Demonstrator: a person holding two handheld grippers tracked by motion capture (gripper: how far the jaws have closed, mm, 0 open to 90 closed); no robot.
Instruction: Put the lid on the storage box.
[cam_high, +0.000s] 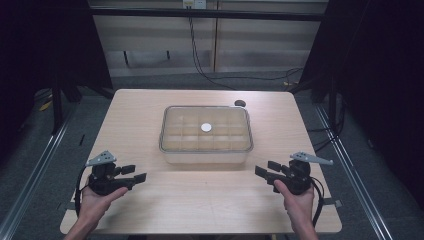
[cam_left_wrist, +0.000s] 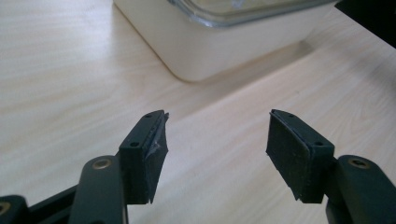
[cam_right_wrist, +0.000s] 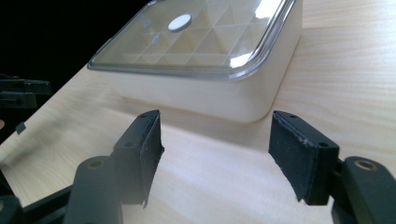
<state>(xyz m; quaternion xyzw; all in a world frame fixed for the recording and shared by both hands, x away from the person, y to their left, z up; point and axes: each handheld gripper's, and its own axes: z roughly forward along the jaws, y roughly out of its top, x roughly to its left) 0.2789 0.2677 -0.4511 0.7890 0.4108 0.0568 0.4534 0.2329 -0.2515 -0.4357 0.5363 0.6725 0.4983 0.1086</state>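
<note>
Both grippers, left (cam_high: 131, 176) and right (cam_high: 266, 172), gape empty; the lidded box (cam_high: 205, 134) looks rigid, slick, best gripped at the lid's rim.

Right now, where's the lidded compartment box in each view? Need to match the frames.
High view: compartment box at table centre, between and beyond both grippers.
Left gripper view: top centre, only its near rounded corner and lid edge, beyond the open jaws.
Right gripper view: upper centre, whole clear lid visible.
Shared landmark: white round disc on the lid, in the high and right gripper views.
</note>
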